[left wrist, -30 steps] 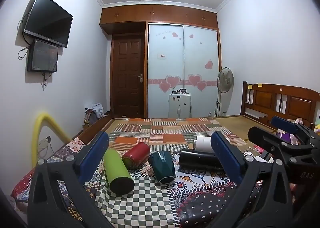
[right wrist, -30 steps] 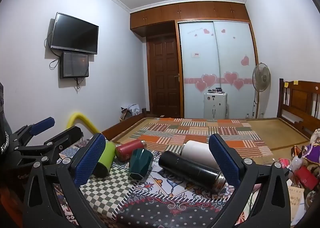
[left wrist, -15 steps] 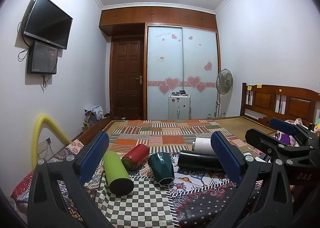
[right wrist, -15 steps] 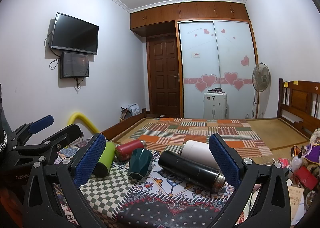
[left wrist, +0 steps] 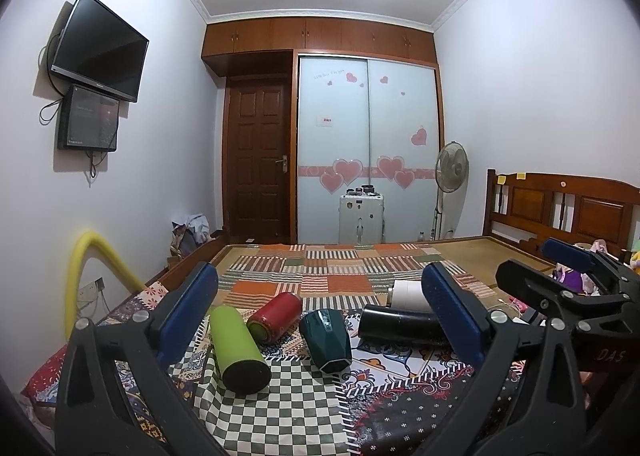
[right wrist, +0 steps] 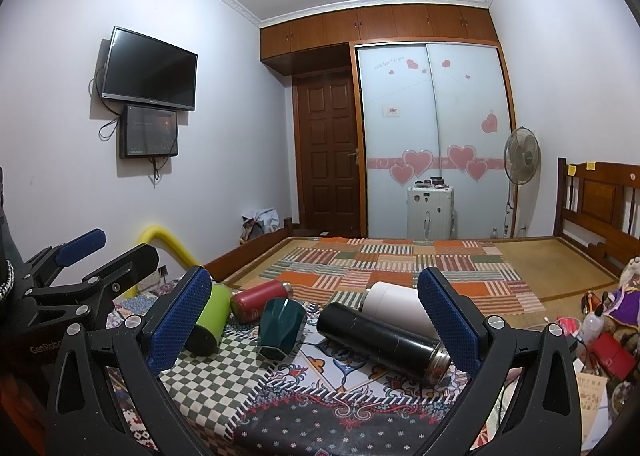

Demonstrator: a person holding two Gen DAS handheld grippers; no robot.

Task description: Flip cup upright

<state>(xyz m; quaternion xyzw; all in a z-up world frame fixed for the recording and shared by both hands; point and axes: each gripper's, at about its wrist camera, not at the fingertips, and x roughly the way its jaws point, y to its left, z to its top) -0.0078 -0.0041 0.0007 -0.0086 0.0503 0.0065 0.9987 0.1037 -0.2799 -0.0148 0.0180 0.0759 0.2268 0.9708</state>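
Several cups lie on their sides on the patterned cloth: a green tumbler (left wrist: pixel 238 348), a red cup (left wrist: pixel 275 316), a dark green faceted cup (left wrist: pixel 327 339), a black flask (left wrist: pixel 400 330) and a white cup (left wrist: pixel 408 293). They also show in the right wrist view: the green tumbler (right wrist: pixel 210 318), the red cup (right wrist: pixel 260 299), the faceted cup (right wrist: pixel 280 326), the black flask (right wrist: pixel 380 336) and the white cup (right wrist: pixel 396 308). My left gripper (left wrist: pixel 320 316) is open and empty, short of the cups. My right gripper (right wrist: pixel 312 320) is open and empty, also short of them.
The cups rest on a bed with a checkered cloth (left wrist: pixel 280 408) and a patchwork blanket (left wrist: pixel 332 276). A wooden headboard (left wrist: pixel 568 211) stands at the right. Clutter and toys (right wrist: pixel 600 332) lie at the bed's right side. A yellow foam tube (left wrist: pixel 92 272) is at the left.
Both grippers stay open. The left wrist view has drifted slightly; the cups have not moved.
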